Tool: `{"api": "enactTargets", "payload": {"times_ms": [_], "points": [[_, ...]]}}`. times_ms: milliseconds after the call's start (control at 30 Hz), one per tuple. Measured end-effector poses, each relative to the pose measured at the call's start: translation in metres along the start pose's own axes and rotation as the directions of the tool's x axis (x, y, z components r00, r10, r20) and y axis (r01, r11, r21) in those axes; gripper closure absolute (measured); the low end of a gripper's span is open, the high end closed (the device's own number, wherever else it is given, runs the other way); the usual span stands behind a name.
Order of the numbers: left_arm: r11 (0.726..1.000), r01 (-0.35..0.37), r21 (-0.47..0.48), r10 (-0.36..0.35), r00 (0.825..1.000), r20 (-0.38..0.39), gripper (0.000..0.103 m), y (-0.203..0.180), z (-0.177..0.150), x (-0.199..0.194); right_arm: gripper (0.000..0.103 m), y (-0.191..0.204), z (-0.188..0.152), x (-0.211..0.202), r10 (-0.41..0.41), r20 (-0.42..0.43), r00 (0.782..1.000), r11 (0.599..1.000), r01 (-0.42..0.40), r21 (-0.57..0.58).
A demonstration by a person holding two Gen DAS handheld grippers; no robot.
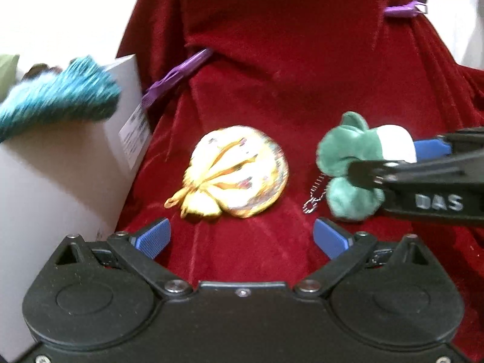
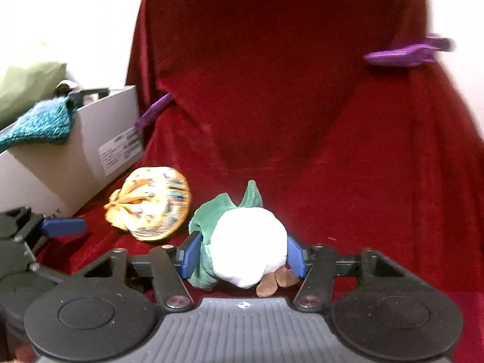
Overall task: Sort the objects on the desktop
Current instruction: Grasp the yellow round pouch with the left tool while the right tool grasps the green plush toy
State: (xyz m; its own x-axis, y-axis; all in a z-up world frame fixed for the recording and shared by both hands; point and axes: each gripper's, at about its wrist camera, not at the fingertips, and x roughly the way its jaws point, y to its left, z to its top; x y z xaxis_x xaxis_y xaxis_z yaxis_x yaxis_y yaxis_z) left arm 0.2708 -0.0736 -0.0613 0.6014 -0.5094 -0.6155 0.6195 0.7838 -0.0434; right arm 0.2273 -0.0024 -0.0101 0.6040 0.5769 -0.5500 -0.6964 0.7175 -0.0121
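Observation:
A green and white plush toy [image 2: 248, 242] with a small metal chain [image 1: 314, 195] lies on the red cloth; it also shows in the left wrist view [image 1: 360, 157]. My right gripper [image 2: 243, 255] is shut on the plush, blue pads on both sides; it enters the left wrist view from the right [image 1: 402, 163]. A yellow patterned round pouch [image 1: 239, 171] lies on the cloth just ahead of my left gripper [image 1: 242, 237], which is open and empty. The pouch also shows in the right wrist view [image 2: 154, 201], left of the plush.
A white cardboard box [image 1: 75, 175] stands at the left with a teal knitted item [image 1: 57, 96] hanging over its rim. Purple clips [image 1: 175, 75] [image 2: 405, 53] pin the red velvet cloth [image 2: 302, 121]. A pale green object [image 2: 27, 84] sits behind the box.

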Motion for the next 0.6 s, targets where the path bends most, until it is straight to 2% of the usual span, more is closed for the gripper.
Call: {"api": "enactTargets", "payload": {"times_ms": [200, 333, 467, 600], "points": [[0.998, 0.016, 0.053, -0.017, 1.000, 0.019, 0.004, -0.015, 0.021, 0.012, 0.046, -0.041, -0.016, -0.024, -0.037, 0.044, 0.998, 0.990, 0.030, 0.137], [0.999, 0.007, 0.040, -0.007, 1.000, 0.020, 0.004, -0.014, 0.034, 0.024, 0.046, -0.047, -0.030, -0.025, -0.051, 0.054, 0.997, 0.988, 0.042, 0.149], [1.000, -0.008, -0.021, 0.008, 1.000, 0.001, 0.003, -0.005, 0.042, 0.033, 0.045, -0.049, -0.031, -0.026, -0.056, 0.070, 0.996, 0.983, 0.043, 0.178], [0.998, -0.054, -0.011, 0.054, 0.999, 0.000, 0.003, -0.003, 0.043, 0.039, 0.045, -0.046, -0.034, -0.027, -0.078, 0.080, 0.994, 0.985, 0.065, 0.162]]}}
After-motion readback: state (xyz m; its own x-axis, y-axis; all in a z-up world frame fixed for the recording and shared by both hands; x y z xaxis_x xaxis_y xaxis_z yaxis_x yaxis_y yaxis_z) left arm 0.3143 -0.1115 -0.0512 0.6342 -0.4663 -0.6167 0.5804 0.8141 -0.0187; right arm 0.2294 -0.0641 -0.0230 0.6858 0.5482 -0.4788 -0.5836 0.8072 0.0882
